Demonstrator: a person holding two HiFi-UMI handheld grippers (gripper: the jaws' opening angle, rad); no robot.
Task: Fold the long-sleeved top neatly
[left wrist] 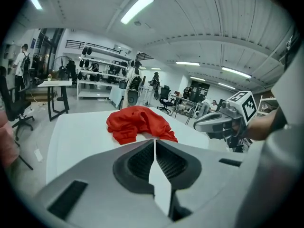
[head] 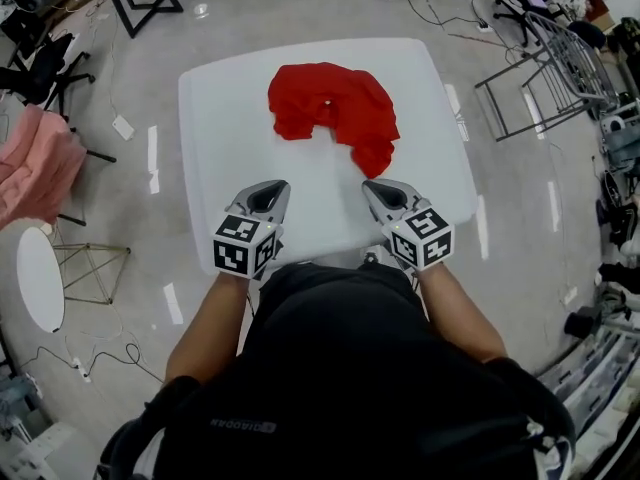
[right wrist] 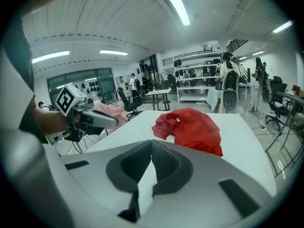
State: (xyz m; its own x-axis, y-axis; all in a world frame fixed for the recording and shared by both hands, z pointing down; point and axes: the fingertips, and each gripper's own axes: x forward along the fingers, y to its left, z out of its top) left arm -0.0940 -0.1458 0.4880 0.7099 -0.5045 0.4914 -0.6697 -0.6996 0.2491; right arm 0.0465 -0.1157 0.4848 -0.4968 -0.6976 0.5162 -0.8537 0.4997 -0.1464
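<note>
Shows a red long-sleeved top (head: 330,113) lying crumpled in a loose heap on a white counter (head: 225,148), toward the 12 o'clock side of the surface, with the sleeves not distinguishable among the folds. Places the left hand-held gripper (head: 270,190) at about 7 o'clock from the garment and the right hand-held gripper (head: 380,190) at about 5 o'clock, side by side over the near edge of the counter, noses aimed toward 12 o'clock and tilted downward. Presents both as clenched and empty: in each gripper view, jaw tips meeting along a single seam, nothing between them, the garment ahead and apart from the tips. Puts the lowest tail of the cloth nearest the right hand-held gripper, without contact. Includes, off the counter, a pink cloth (head: 35,163) at 9 o'clock, a metal rack (head: 545,73) at 2 o'clock and a glossy grey floor (head: 300,8) all around. Carries a square-marker cube at the rear of each hand-held gripper, ahead of a bare forearm.
</note>
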